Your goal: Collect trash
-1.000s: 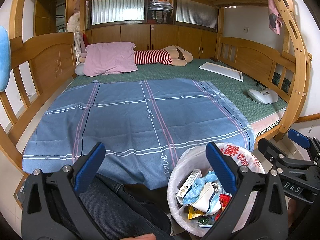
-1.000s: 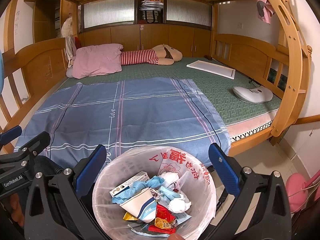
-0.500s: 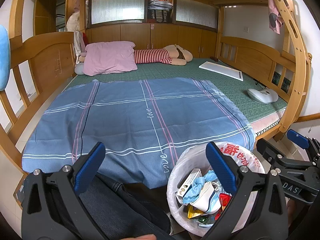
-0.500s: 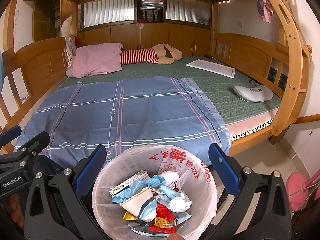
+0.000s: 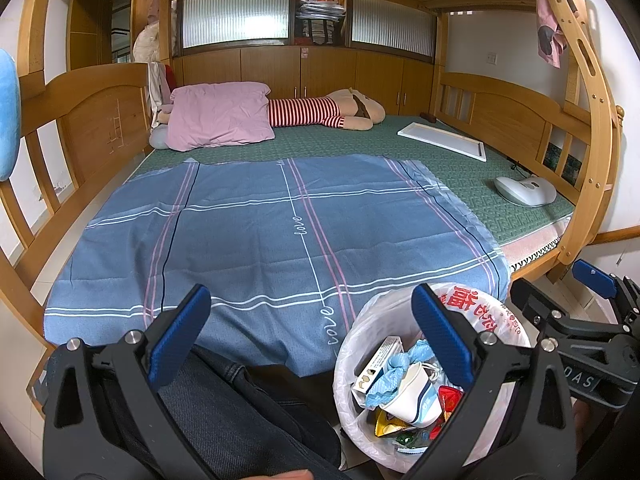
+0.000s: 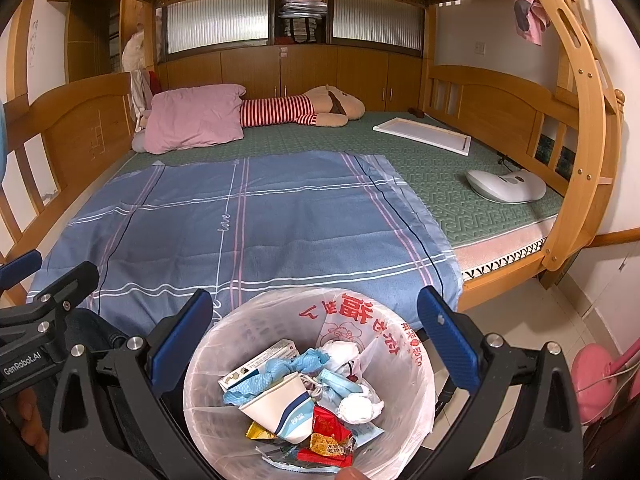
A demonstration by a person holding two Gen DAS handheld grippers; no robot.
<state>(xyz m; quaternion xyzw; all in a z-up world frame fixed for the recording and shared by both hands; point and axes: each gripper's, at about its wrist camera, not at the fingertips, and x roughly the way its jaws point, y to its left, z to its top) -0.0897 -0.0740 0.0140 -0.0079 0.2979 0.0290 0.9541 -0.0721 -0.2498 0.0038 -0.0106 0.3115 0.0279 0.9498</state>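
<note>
**Both tongs empty over a full bin**

The right tongs (image 6: 312,332) are being held wide open above the bin (image 6: 408,364), nothing gripped; the left tongs (image 5: 312,328) are gaping likewise over a trouser leg (image 5: 240,404), with the bin just to the right. The trash (image 6: 296,392) is lying inside the liner: a carton, blue masks, a paper cup, wrappers. Risk is being judged here: a low finger could snag the thin liner and tip the bin. Beyond, the blue sheet (image 6: 248,224) is showing no loose litter. Farther off, a pillow (image 6: 192,120), a white panel (image 6: 424,130) and a white device (image 6: 506,186) are lying on the mat; nothing is blocking the reach.
</note>
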